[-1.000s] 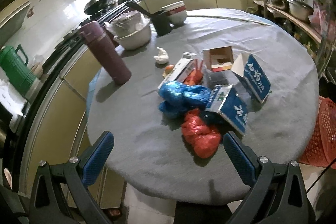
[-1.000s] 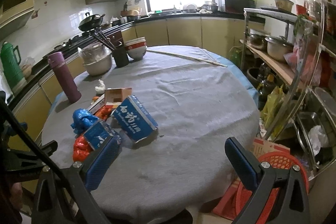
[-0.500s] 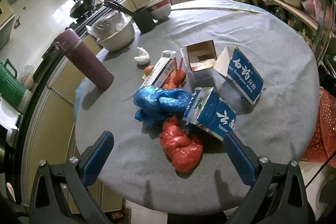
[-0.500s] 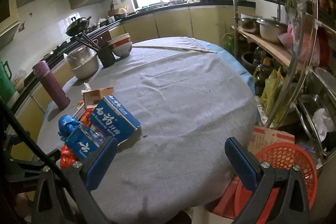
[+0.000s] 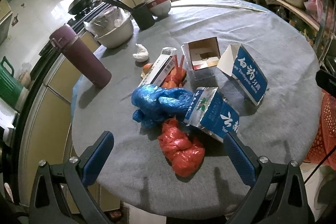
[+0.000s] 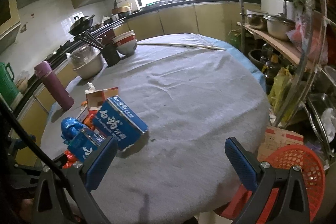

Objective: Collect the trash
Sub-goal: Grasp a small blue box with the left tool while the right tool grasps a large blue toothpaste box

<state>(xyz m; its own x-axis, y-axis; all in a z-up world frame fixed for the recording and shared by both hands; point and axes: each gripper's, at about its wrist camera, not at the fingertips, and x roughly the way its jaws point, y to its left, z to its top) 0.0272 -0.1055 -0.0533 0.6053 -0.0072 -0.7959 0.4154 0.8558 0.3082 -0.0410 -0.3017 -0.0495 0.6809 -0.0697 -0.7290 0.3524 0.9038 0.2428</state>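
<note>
Trash lies in a heap on the round grey table (image 5: 210,20): a red plastic bag (image 5: 180,152), a blue plastic bag (image 5: 159,102), two blue toothpaste boxes (image 5: 216,117) (image 5: 247,72), an open brown carton (image 5: 202,53), a white strip box (image 5: 161,68) and a white tissue wad (image 5: 140,53). My left gripper (image 5: 168,154) is open, its fingers either side of the red bag, just above it. My right gripper (image 6: 168,156) is open and empty over the table's near edge, right of the blue boxes (image 6: 119,125). A red mesh basket (image 6: 294,173) stands on the floor at the right.
A purple flask (image 5: 82,58), a foil-covered metal bowl (image 5: 113,30), a black cup with chopsticks (image 5: 145,16) and stacked bowls (image 5: 159,3) stand at the table's far left. A long stick (image 6: 182,45) lies at the back. A shelf rack with pots (image 6: 279,26) stands to the right.
My left gripper has moved forward and down toward the red bag. My right gripper has shifted right, so the red basket shows more. Both stayed open.
</note>
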